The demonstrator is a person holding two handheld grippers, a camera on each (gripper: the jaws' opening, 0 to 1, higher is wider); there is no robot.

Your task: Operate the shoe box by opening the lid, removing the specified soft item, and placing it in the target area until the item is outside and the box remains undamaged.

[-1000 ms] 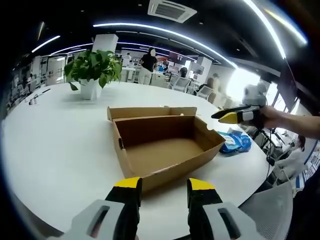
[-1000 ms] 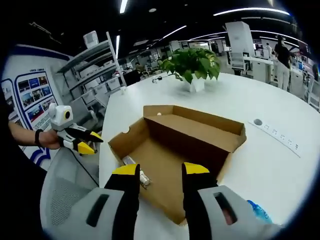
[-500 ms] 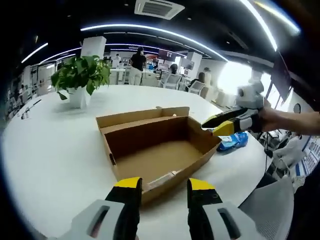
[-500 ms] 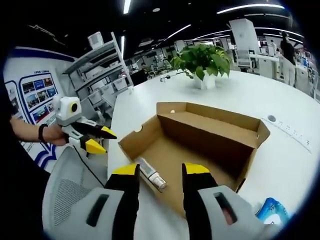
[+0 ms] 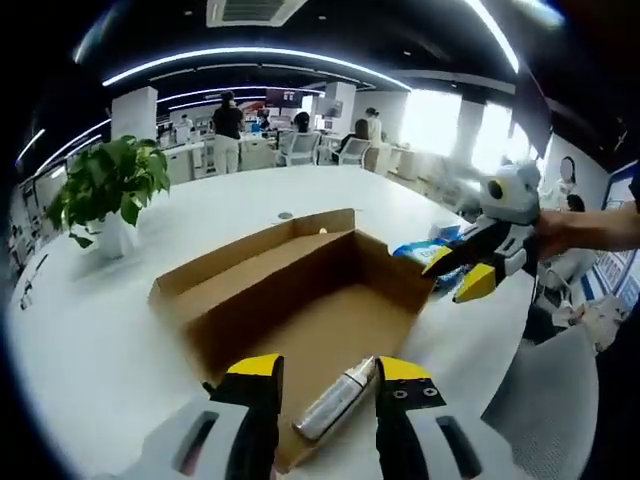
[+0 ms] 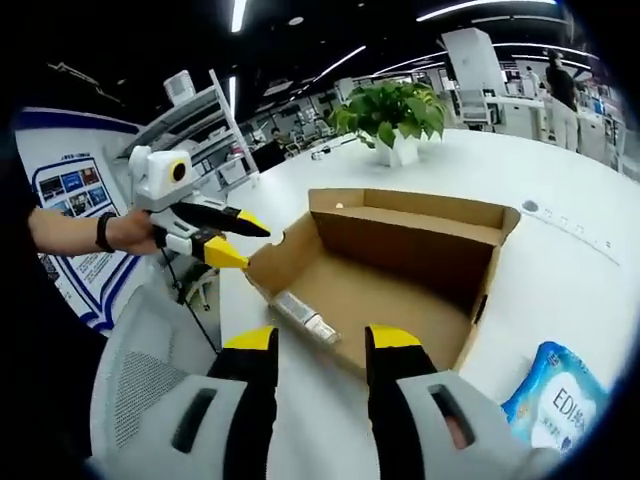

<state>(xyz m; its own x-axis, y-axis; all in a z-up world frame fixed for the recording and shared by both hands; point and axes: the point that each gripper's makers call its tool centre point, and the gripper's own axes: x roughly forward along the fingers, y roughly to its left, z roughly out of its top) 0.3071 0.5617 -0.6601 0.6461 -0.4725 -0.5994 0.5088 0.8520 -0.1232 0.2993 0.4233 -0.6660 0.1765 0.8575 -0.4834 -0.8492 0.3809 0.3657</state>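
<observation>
with the shoe box (image 5: pixel 290 300) already standing open on the white tabletop (image 5: pixel 90 340), the step in hand looks like reaching in for the item. a slim silver tube (image 5: pixel 335 400) lies on the box floor near one end wall, seen in the right gripper view too (image 6: pixel 305 318). a blue tissue pack (image 6: pixel 555 390) rests on the tabletop outside the box, just beside its far end in the left gripper view (image 5: pixel 425 252). whether the tube or something else is the soft item meant, i cannot tell.

the left tongs (image 5: pixel 325 372) are apart and empty, hovering above the near wall of the box with the tube between them in the picture. the right tongs (image 6: pixel 318 342) are also apart and empty, low over the tabletop at the box's long side. to do this well, one pair should come down inside the walls without pressing on the cardboard, close gently on the middle of the item, and lift straight up. the other could steady the rim lightly so the box does not slide or crease.

compared with a second ago, both tongs have come closer to the box. the left ones have swung round to the tube's end, and the right ones now look across the box with the tissue pack beside them. a potted plant (image 6: pixel 395 115) stands well apart.
</observation>
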